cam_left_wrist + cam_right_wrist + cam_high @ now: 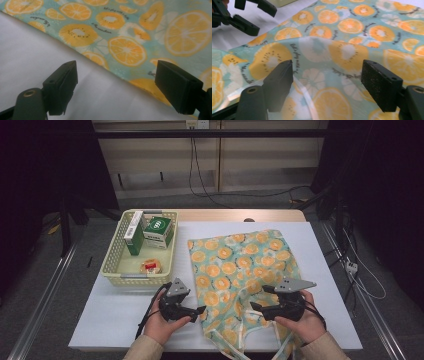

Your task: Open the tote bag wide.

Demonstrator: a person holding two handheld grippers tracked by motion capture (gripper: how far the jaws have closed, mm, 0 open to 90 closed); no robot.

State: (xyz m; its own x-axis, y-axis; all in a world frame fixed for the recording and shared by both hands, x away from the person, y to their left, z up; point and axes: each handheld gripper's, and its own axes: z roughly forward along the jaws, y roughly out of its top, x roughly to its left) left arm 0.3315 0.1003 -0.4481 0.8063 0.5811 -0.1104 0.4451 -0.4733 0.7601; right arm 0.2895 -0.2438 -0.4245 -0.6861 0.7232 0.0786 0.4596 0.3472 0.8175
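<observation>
A teal cloth printed with orange slices (240, 265) lies spread on the white table (115, 315), with its near part rumpled and strap-like strips hanging toward the front edge. My left gripper (201, 312) is at the cloth's left edge, pointing right. In the left gripper view its jaws (117, 72) stand open, straddling the cloth's edge (125, 50) without touching it. My right gripper (258, 297) points left over the rumpled part. In the right gripper view it (327, 72) stands open, with a raised fold of cloth (322, 52) just beyond the pads. The left gripper (263, 20) appears there at the upper left.
A cream plastic basket (112, 265) stands at the table's back left. It holds a green box (159, 231), a narrow green-and-white box (133, 237) and a small wrapped item (151, 266). Bare table lies in front of the basket and right of the cloth.
</observation>
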